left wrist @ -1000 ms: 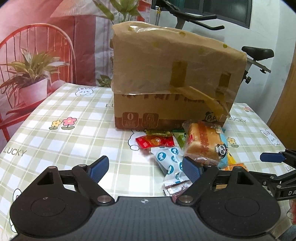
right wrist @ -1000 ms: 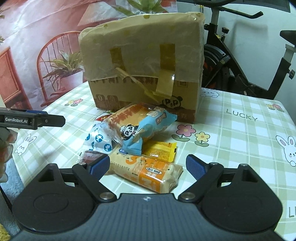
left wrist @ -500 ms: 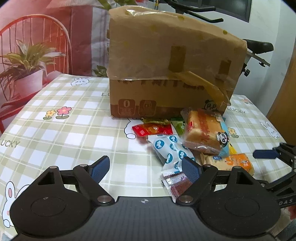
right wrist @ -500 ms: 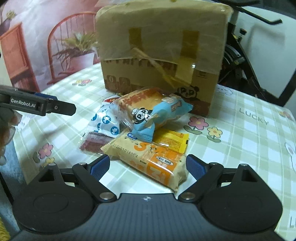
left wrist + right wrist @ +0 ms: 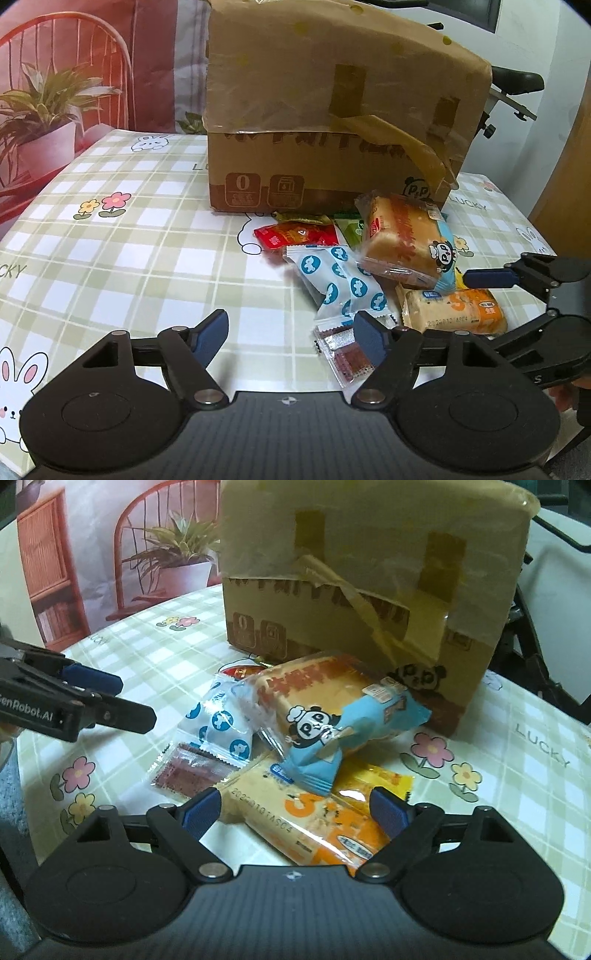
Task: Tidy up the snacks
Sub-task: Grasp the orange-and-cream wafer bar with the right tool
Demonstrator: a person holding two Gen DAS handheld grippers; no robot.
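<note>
Cardboard box (image 5: 332,122): top cut off by frame edge, printed lettering half under tape, unreadable. Green packet (image 5: 351,229) and yellow packet (image 5: 380,779): largely hidden beneath panda bread pack (image 5: 332,712), beyond the right gripper (image 5: 295,812). Labels too small to read.

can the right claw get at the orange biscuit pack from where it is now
Probably yes. The right claw is open with the orange biscuit pack lying between its fingers, unpinched. The panda bread pack overlaps only the pack's far end, so the near end looks free to grip.
</note>
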